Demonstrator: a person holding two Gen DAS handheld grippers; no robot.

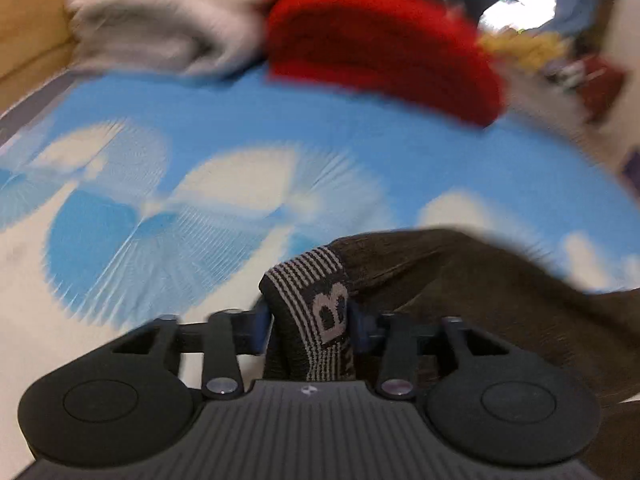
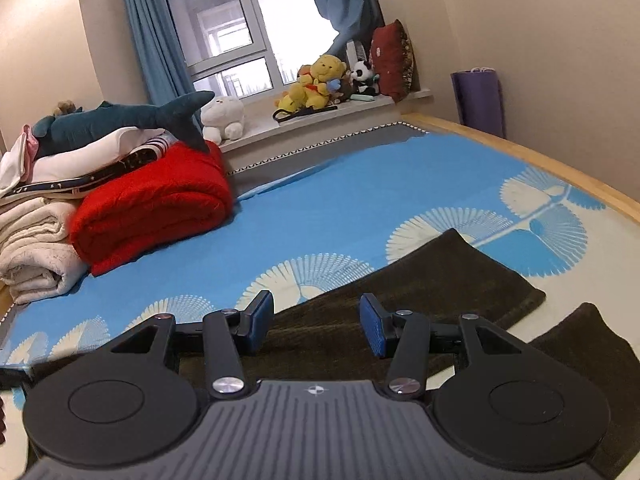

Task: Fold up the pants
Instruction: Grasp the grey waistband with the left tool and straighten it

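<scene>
Dark brown pants (image 2: 440, 280) lie on the blue bedsheet (image 2: 340, 200), with their two legs spread toward the right. In the left wrist view the same pants (image 1: 460, 280) trail off to the right, and their striped grey-and-black waistband (image 1: 320, 280) stands bunched up between the fingers. My left gripper (image 1: 312, 320) is shut on that waistband, a blue pad pressing on each side. My right gripper (image 2: 316, 324) hovers open over the pants' cloth with nothing between its blue pads (image 2: 372, 330).
A folded red blanket (image 2: 152, 208) and stacked white bedding (image 2: 32, 248) sit at the far left of the bed, a shark plush (image 2: 120, 120) on top. Soft toys (image 2: 316, 84) line the windowsill. The bed's wooden edge (image 2: 520, 148) runs along the right, by a purple mat (image 2: 478, 100).
</scene>
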